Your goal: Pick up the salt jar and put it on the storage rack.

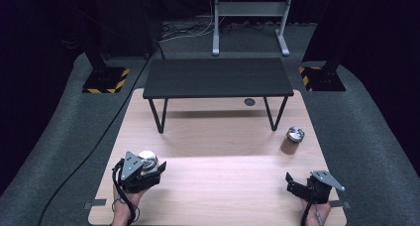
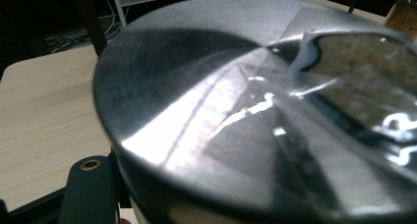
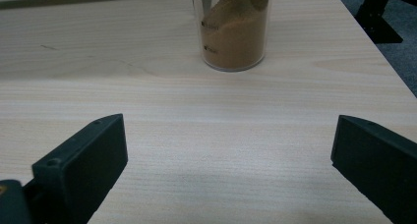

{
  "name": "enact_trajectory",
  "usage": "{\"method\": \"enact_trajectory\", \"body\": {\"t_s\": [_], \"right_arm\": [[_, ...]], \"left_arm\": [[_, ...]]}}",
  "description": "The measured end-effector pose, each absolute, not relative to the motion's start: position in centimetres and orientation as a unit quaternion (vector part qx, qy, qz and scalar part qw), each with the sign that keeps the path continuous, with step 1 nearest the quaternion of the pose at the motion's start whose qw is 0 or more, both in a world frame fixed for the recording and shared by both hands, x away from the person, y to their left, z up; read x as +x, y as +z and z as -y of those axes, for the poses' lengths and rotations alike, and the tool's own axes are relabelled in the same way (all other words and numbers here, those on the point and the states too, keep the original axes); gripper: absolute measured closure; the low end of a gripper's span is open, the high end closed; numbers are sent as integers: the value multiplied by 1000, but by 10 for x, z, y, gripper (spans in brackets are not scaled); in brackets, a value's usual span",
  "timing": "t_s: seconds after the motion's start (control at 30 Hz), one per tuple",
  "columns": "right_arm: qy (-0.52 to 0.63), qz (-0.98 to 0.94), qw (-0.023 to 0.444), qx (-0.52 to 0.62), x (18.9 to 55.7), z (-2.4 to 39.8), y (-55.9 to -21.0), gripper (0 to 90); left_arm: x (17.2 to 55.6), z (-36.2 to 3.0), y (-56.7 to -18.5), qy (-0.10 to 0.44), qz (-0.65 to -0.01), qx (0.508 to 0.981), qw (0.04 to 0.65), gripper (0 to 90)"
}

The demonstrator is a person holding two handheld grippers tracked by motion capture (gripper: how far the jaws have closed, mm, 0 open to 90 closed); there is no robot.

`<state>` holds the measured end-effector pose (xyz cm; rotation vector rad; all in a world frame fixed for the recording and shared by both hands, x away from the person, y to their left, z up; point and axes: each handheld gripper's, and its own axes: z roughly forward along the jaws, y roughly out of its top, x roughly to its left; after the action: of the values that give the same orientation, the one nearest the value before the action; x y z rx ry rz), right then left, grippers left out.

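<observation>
Steel-lidded jar sits near-left on the wooden table, clamped betw. the left gripper jaws; its lid looms close in left gripper view. Right gripper near-right, jaws wide apart, holding nothing. Second jar w/ brown powder stands ahead of it, well apart, by the black shelf
</observation>
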<state>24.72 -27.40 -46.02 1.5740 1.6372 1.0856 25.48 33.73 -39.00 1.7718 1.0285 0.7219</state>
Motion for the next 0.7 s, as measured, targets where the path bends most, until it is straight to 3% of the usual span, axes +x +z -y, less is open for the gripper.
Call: {"method": "enact_trajectory", "body": {"t_s": [0.7], "right_arm": [[411,-619,306,595,247,275,-460,0]], "left_arm": [[294,-322,-373,286,-391,742,464,311]]}}
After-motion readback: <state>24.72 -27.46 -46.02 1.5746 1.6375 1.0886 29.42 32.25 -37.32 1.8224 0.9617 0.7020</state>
